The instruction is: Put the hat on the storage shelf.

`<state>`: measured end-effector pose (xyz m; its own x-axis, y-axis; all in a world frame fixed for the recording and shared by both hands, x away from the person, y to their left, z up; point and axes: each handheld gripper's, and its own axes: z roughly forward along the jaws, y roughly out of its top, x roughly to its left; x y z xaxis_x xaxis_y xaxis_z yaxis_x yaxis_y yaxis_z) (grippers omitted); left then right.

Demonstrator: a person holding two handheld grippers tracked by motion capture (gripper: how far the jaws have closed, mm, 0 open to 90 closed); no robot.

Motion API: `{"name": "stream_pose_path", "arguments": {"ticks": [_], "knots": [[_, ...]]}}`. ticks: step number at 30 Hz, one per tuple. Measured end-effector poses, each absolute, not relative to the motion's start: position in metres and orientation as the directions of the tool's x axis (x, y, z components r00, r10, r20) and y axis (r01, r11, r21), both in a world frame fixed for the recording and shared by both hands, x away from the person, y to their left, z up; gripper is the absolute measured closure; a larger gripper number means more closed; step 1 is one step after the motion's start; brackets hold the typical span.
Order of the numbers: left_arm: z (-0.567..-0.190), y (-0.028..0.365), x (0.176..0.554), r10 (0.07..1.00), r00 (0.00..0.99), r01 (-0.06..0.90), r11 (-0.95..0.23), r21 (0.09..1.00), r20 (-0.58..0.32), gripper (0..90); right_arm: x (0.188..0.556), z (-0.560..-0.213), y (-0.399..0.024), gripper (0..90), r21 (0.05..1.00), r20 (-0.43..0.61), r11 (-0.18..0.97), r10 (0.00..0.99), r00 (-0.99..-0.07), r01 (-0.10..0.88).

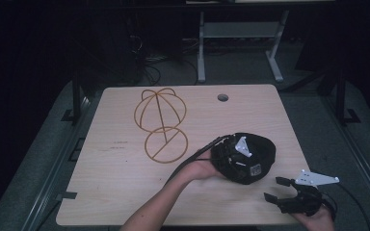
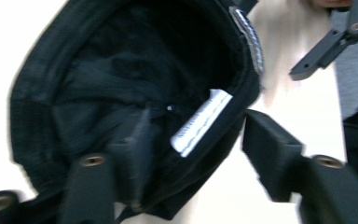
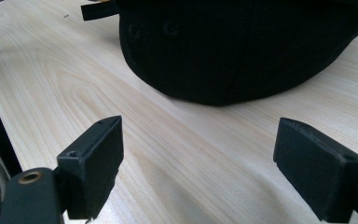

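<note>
The cap (image 1: pixel 257 151) at lower right is matt black woven cloth, with stitched seams and a white fabric label (image 2: pixel 200 122) sewn inside. The surface (image 1: pixel 125 192) is pale wood-grain laminate, smooth with a soft sheen. The hat stand (image 1: pixel 160 125) at upper left is thin, golden-tan wire, and the jaws are matt black plastic.
</note>
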<state>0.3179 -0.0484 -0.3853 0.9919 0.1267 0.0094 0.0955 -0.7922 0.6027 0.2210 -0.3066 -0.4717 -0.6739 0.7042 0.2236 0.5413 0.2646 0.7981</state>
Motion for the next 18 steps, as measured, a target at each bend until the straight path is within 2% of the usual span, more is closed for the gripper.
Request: {"name": "stream_pose_path", "arguments": {"ticks": [8, 11, 18], "knots": [[-0.385, -0.057, 0.313, 0.11, 0.994, 0.08, -0.797, 0.599, 0.014, 74.1, 0.22, -0.472, -0.307, 15.4, 0.796, 0.224, 0.265, 0.706, -0.672, 0.544], [-0.386, -0.06, 0.31, 0.086, 0.996, 0.057, -0.801, 0.596, 0.021, 78.4, 0.221, -0.472, -0.308, 15.6, 0.799, 0.225, 0.261, 0.706, -0.671, 0.542], [-0.378, -0.06, 0.307, 0.067, 0.997, 0.027, -0.796, 0.605, 0.043, 79.9, 0.22, -0.47, -0.307, 15.8, 0.805, 0.224, 0.259, 0.701, -0.677, 0.534]]}}
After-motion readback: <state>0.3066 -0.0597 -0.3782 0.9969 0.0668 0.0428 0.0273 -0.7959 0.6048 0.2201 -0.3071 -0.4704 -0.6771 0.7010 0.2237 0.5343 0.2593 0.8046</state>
